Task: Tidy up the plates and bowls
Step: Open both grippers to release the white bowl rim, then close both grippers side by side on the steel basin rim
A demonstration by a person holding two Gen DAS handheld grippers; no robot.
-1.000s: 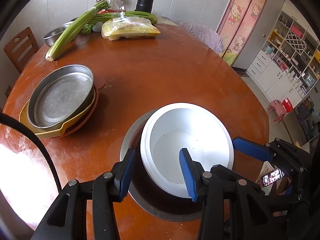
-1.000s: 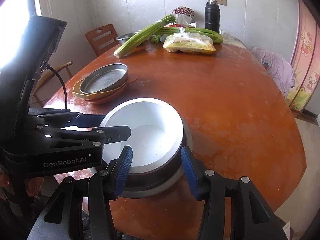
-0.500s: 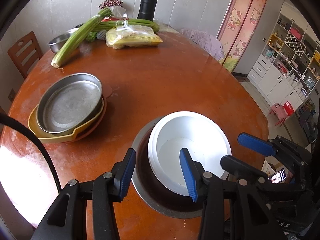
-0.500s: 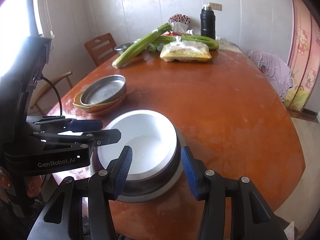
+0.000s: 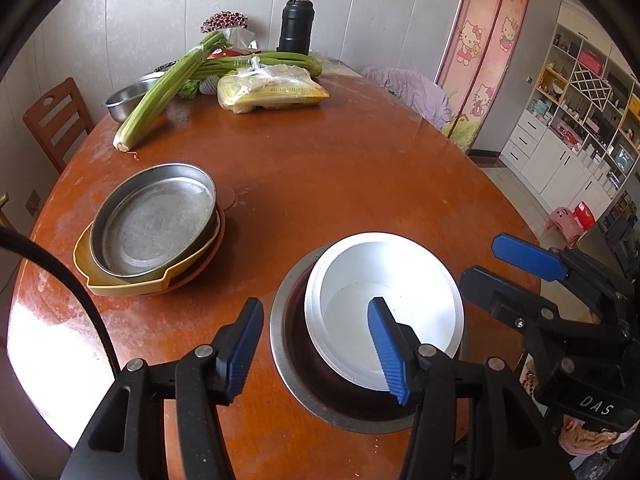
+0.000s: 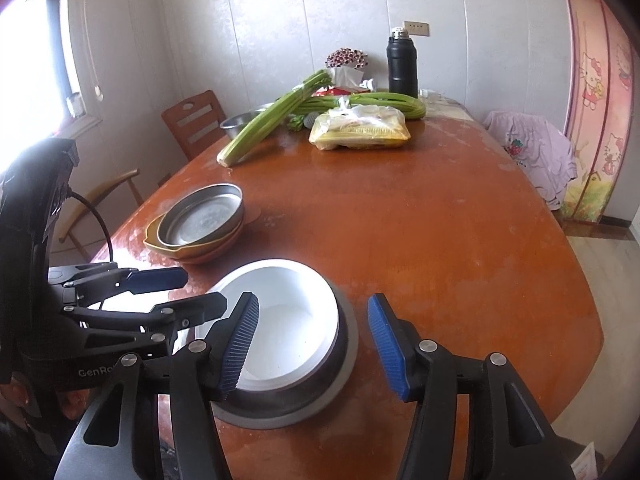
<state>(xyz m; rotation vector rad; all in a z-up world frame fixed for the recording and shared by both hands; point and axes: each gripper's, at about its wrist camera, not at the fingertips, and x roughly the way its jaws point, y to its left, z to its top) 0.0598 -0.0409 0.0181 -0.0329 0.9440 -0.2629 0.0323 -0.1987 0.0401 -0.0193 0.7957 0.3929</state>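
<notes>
A white bowl (image 5: 384, 304) sits nested in a wider metal bowl (image 5: 292, 384) near the front edge of the round brown table (image 5: 340, 184); both also show in the right wrist view, white bowl (image 6: 280, 332), metal bowl (image 6: 344, 356). At the left, a metal pan (image 5: 152, 220) is stacked on a yellow dish (image 5: 120, 284) and a reddish plate (image 5: 208, 260); the stack also shows in the right wrist view (image 6: 200, 220). My left gripper (image 5: 316, 348) is open and empty above the bowls' left rim. My right gripper (image 6: 312, 348) is open and empty above their right side.
At the far end lie celery stalks (image 5: 164, 88), a yellow plastic bag (image 5: 272, 92), a small metal bowl (image 5: 124, 100) and a black flask (image 5: 296, 24). A wooden chair (image 5: 56, 124) stands at the left. A pink cloth (image 6: 532, 140) hangs at the right.
Both grippers have drawn back and up from the nested bowls, still open. The bowls have stayed in place on the table.
</notes>
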